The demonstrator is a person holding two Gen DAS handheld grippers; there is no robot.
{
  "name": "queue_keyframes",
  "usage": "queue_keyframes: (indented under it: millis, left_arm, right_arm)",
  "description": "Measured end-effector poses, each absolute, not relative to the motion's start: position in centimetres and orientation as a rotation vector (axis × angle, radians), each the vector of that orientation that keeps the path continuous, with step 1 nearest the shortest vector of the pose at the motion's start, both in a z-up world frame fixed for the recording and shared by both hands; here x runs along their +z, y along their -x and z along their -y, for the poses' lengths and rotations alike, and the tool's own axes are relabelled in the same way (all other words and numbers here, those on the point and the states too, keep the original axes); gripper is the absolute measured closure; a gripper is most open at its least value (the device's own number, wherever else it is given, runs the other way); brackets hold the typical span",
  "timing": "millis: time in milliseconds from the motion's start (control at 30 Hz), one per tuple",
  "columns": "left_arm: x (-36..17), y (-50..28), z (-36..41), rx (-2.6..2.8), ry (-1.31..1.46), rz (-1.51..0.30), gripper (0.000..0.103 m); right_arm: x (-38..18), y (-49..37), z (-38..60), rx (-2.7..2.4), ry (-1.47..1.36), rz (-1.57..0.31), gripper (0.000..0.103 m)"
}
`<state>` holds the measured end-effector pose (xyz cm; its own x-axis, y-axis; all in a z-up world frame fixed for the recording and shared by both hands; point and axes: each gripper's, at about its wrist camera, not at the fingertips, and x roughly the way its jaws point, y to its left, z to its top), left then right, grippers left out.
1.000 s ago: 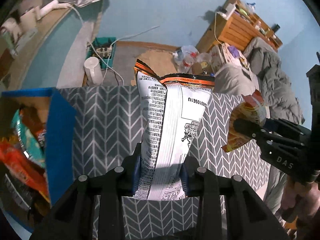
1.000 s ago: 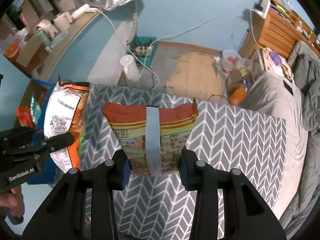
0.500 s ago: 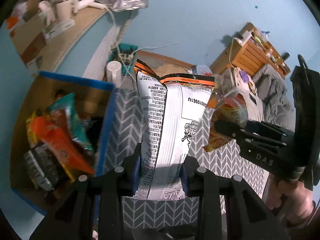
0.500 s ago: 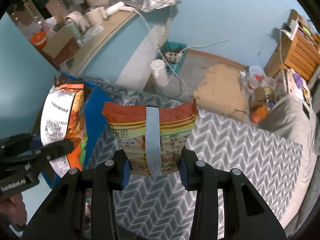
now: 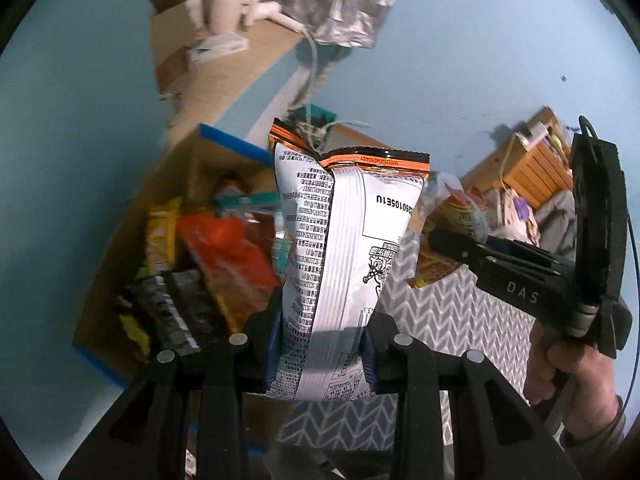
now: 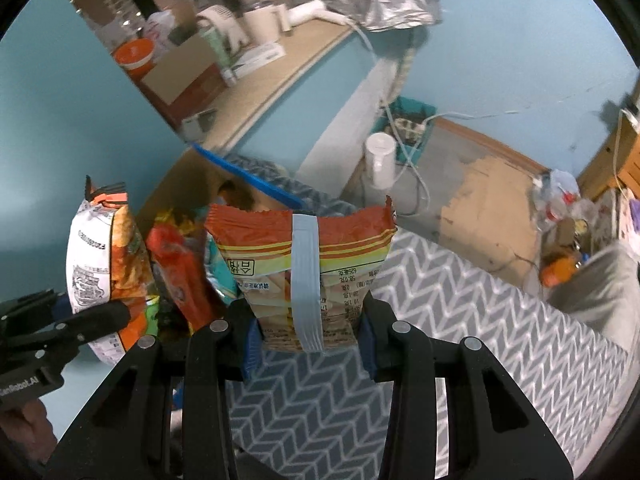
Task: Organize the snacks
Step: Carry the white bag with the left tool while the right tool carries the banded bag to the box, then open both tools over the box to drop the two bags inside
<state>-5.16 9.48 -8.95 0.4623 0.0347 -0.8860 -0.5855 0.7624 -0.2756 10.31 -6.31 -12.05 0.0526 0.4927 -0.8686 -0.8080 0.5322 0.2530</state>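
Note:
My left gripper (image 5: 320, 352) is shut on a white and orange chip bag (image 5: 344, 256), held upright above the open cardboard box (image 5: 120, 240) with blue edges. The box holds several snack packets (image 5: 224, 256). My right gripper (image 6: 308, 340) is shut on a red and yellow snack bag (image 6: 304, 264) with a pale blue seam strip, held above the grey chevron cloth (image 6: 460, 320) beside the box. Each gripper shows in the other view: the right gripper (image 5: 440, 240) and the left gripper (image 6: 112, 312) with the chip bag (image 6: 100, 264).
The box (image 6: 188, 176) stands at the cloth's left end. Beyond it is a wooden counter (image 6: 256, 92) with cups and boxes. On the floor are a white canister (image 6: 380, 160), a teal crate with cables (image 6: 408, 120) and flat cardboard (image 6: 492, 204). A wooden shelf (image 5: 536, 168) stands at the right.
Both grippers have swung left with their bags. The box has come from the left edge toward the middle of both views, and the chip bag now hangs over it.

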Motion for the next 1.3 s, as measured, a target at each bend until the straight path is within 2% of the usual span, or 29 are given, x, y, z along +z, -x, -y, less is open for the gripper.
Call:
queue_keyframes:
  millis: [667, 833, 900, 967, 1067, 1133, 1300]
  left_arm:
    - [-12.3, 8.7, -16.6, 0.544, 0.716, -1.018, 0.07]
    - [-13.0, 8.8, -17.0, 0.55, 0.757, -1.018, 0.07]
    - [-13.1, 8.7, -17.0, 0.551, 0.762, -1.021, 0.066]
    - [-13.0, 8.7, -17.0, 0.552, 0.768, -1.02, 0.052]
    - [-12.4, 8.9, -16.7, 0.563, 0.748, -1.002, 0.044]
    - [-12.1, 8.9, -16.6, 0.575, 0.735, -1.001, 0.04]
    - [-11.5, 9.3, -16.7, 0.575, 0.741, -0.989, 0.04]
  right_arm:
    - [-16.1, -8.8, -3.9, 1.115, 0.446, -1.218, 0.065]
    - [-16.6, -8.5, -4.7, 1.156, 0.491, -1.211, 0.059]
    - [-16.5, -8.5, -4.9, 1.168, 0.503, -1.201, 0.059]
    - [-16.2, -8.5, -5.0, 1.174, 0.503, -1.193, 0.054]
    - [-15.6, -8.6, -5.0, 1.182, 0.476, -1.182, 0.045]
    - [-15.1, -8.7, -5.1, 1.189, 0.453, -1.175, 0.044]
    - [-13.9, -8.6, -5.3, 1.198, 0.447, -1.153, 0.042]
